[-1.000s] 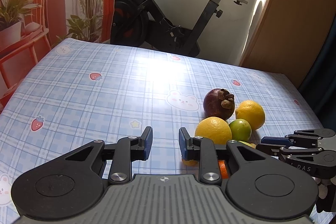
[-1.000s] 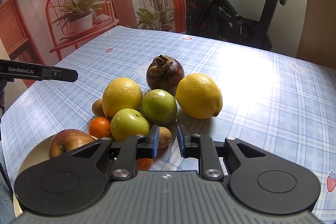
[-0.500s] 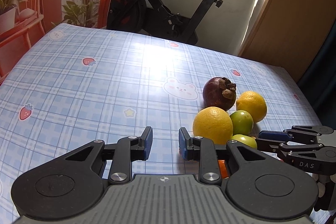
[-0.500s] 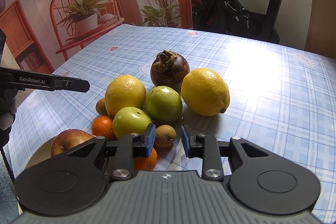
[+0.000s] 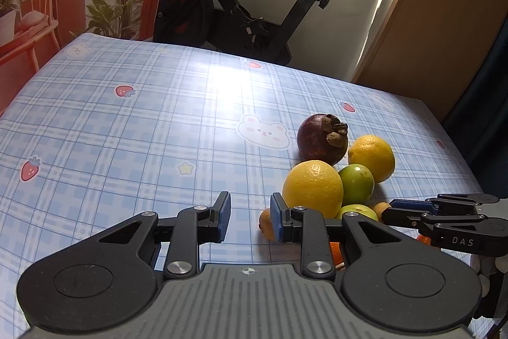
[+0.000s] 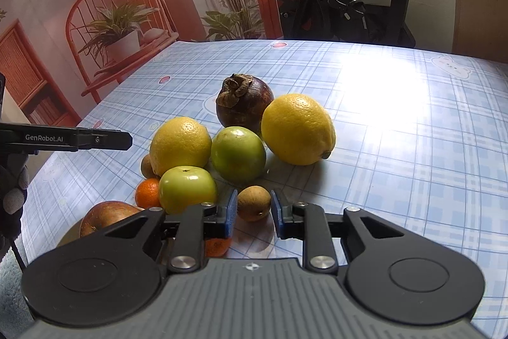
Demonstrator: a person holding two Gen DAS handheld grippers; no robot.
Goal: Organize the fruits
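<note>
The right gripper [image 6: 254, 213] is spread around a longan [image 6: 254, 203]; if closed off-centre, it could be squirted into the pile. The left gripper [image 5: 249, 216] is held released.

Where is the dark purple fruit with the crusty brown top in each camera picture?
Left wrist view: the mangosteen sits right of centre, at the far end of the fruit pile.
Right wrist view: the mangosteen sits near the centre, at the back of the pile.
Shared landmark: the exercise bike stands behind the table in both views.

Mangosteen [image 6: 244, 102] behind lemons [image 6: 297, 129]
</note>
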